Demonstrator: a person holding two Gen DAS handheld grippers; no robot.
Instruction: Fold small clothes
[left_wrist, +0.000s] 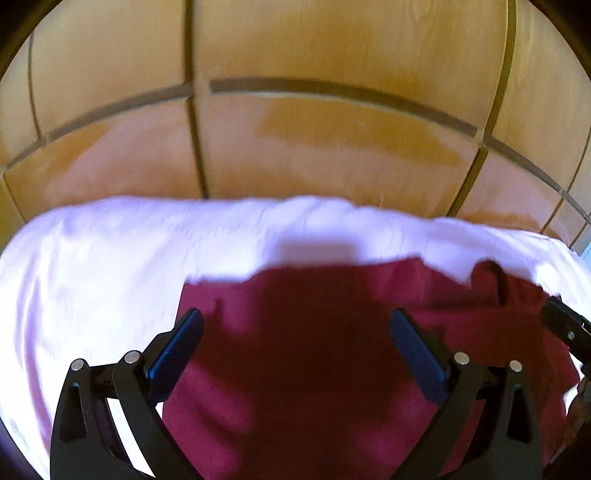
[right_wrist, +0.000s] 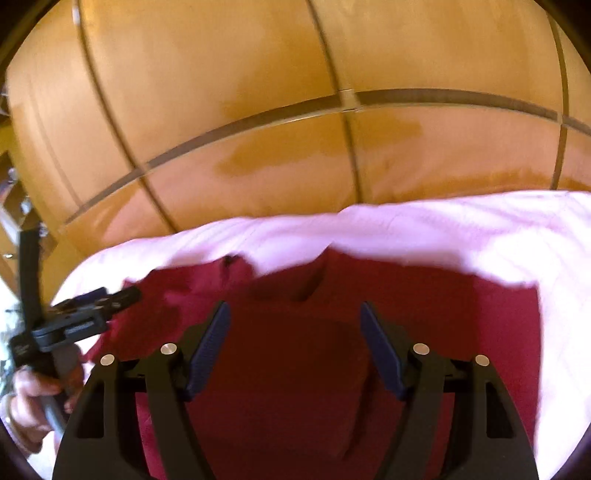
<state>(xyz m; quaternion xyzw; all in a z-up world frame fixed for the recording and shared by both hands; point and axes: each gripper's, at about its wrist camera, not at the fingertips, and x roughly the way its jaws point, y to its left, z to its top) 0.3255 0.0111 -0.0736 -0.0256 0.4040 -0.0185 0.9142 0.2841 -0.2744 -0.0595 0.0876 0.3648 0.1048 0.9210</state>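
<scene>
In the left wrist view the left gripper (left_wrist: 295, 332) is held with fingers wide and empty over the dark red garment (left_wrist: 314, 369) on a white sheet (left_wrist: 92, 266), while in the right wrist view the right gripper (right_wrist: 295, 332) is likewise spread and empty above it (the fold is judged unfinished, the cloth still rumpled).

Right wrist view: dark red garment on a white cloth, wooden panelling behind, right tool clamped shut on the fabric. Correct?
Not quite. The right tool is open, not clamped: in the right wrist view its fingers stand apart above the dark red garment with nothing pinched between them. The rest holds: the garment lies on the white cloth, wooden panelling behind.
</scene>
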